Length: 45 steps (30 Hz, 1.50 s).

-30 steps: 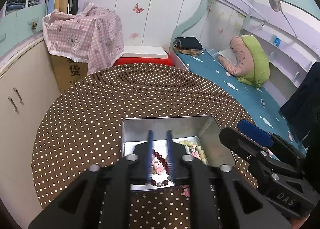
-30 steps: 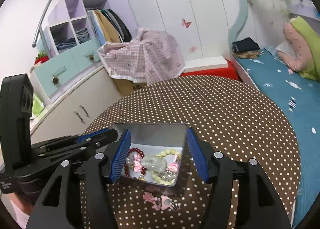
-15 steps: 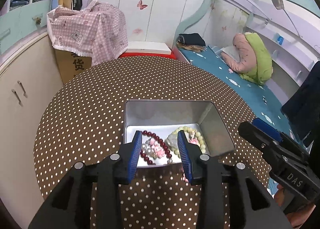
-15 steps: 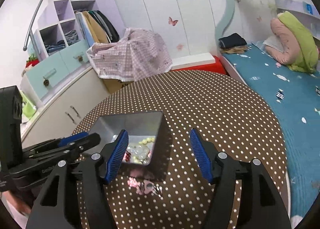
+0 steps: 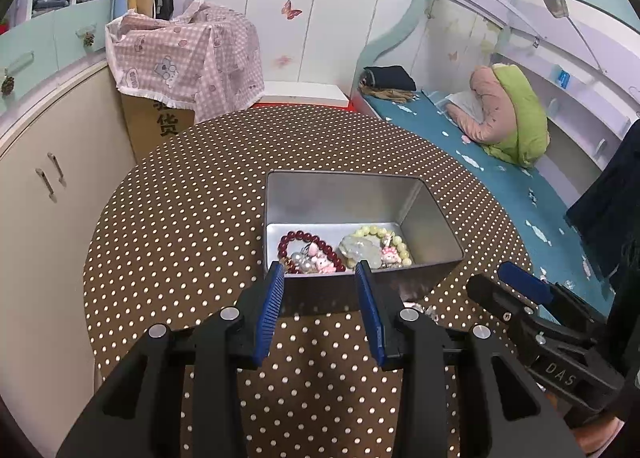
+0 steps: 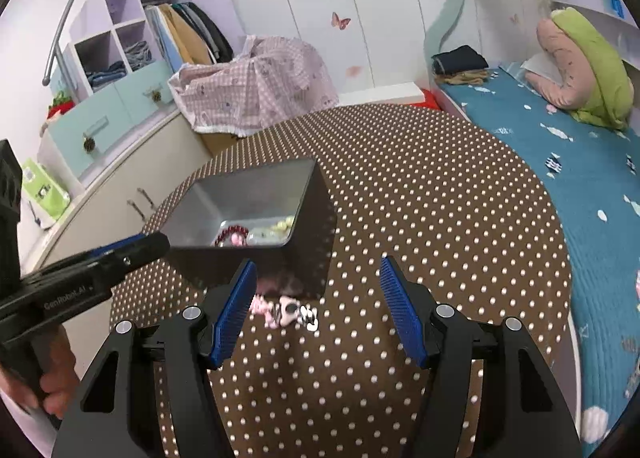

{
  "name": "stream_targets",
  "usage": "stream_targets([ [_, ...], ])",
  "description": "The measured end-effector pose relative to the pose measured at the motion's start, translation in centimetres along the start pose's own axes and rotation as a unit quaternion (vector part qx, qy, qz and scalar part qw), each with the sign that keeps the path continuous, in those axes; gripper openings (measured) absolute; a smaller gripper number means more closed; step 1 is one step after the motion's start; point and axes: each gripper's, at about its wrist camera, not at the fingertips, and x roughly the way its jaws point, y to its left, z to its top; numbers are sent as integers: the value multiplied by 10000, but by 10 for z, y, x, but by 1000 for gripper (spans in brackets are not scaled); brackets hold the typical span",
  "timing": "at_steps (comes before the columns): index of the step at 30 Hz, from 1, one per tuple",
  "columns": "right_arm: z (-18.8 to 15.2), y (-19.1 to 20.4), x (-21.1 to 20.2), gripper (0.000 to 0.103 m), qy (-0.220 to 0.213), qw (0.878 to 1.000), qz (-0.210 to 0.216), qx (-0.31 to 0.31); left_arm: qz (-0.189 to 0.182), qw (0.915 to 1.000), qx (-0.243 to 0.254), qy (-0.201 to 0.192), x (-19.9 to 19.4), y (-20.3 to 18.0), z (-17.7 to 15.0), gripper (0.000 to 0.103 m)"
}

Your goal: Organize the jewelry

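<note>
Left of the metal tin point(image 6: 256, 198) the left gripper point(image 5: 319, 278), marked "GenRobot.AI", has just opened, jaws apart, empty. Bracelets point(image 5: 312, 252) lie inside the tin; pink charms point(image 6: 282, 310) lie before it. Rightward, the right gripper point(image 6: 318, 270), marked "DAS", gapes empty

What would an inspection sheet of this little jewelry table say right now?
Surface: round table in a brown polka-dot cloth.
Job's things: open metal tin holding a dark red bead bracelet, a pale green bead bracelet and pink charms; pink trinkets on the cloth beside the tin.
Clutter: nothing seen.
Grippers: left gripper open, empty, before the tin; right gripper open, empty, fingers either side of the trinkets.
Cables: nothing seen.
Surroundings: bed, cupboards, box under checked cloth.
</note>
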Motion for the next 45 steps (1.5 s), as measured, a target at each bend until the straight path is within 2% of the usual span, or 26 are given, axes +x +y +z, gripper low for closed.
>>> stream_targets([
  [15, -23, 17, 33, 62, 567, 9979, -62, -319, 17, 9989, -27, 460, 15, -3, -29, 35],
  [18, -25, 24, 44, 61, 649, 9963, -234, -512, 2, 9986, -39, 528, 19, -6, -33, 35],
  [19, -25, 25, 47, 57, 663, 9959, -296, -539, 5, 9985, -34, 552, 20, -7, -34, 35],
  [20, -25, 26, 50, 56, 664, 9955, -327, -587, 15, 9984, -27, 569, 21, -7, -34, 35],
  [24, -24, 30, 55, 34, 625, 9932, -451, -875, 12, 9981, -29, 612, 24, -8, -35, 35],
  [28, -21, 29, 55, 19, 593, 9921, -500, -985, -138, 9975, -86, 691, 29, -15, -33, 35],
  [37, -19, -9, 35, 19, 509, 9951, -554, -638, -448, 9946, -87, 927, 55, -53, -34, 35],
  [39, -18, -18, 31, 19, 486, 9955, -572, -576, -374, 9944, -124, 979, 63, -60, -34, 36],
  [41, -16, -27, 28, 19, 451, 9960, -587, -506, -306, 9955, -207, 867, 65, -62, -32, 37],
  [43, -15, -35, 25, 19, 439, 9964, -568, -445, -387, 9951, -330, 847, 68, -64, -31, 40],
  [45, -14, -39, 24, 19, 437, 9968, -537, -391, -262, 9962, -163, 820, 70, -73, -32, 39],
])
